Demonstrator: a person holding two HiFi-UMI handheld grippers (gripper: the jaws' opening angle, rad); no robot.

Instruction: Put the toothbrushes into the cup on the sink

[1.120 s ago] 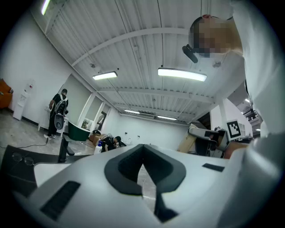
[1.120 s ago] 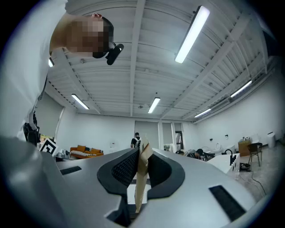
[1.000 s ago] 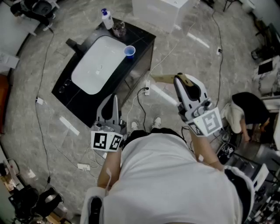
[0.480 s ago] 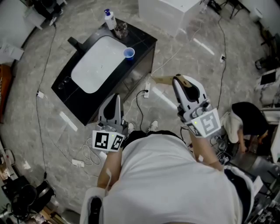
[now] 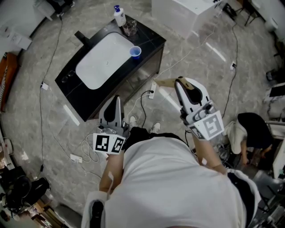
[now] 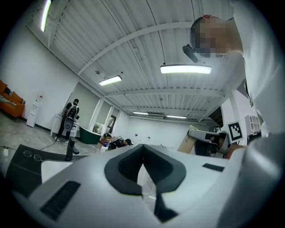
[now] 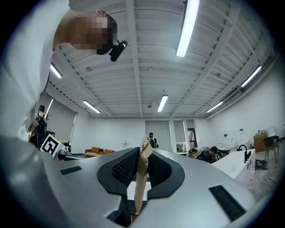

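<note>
The black sink counter with its white basin stands on the floor ahead, far from both grippers. A small blue cup sits on the counter at the basin's right edge. My right gripper is shut on a flat tan toothbrush that sticks out to the left; in the right gripper view the toothbrush stands edge-on between the pads. My left gripper points toward the counter's near corner, its jaws together at the tips with nothing seen in them.
A soap bottle and a clear glass stand at the counter's far end, and a black faucet at its left. Cables and a power strip lie on the marble floor. A white cabinet stands beyond. A person crouches at right.
The sink has drifted to the right and slightly up in the head view as the camera shifts. Both grippers keep the same pose and grip.
</note>
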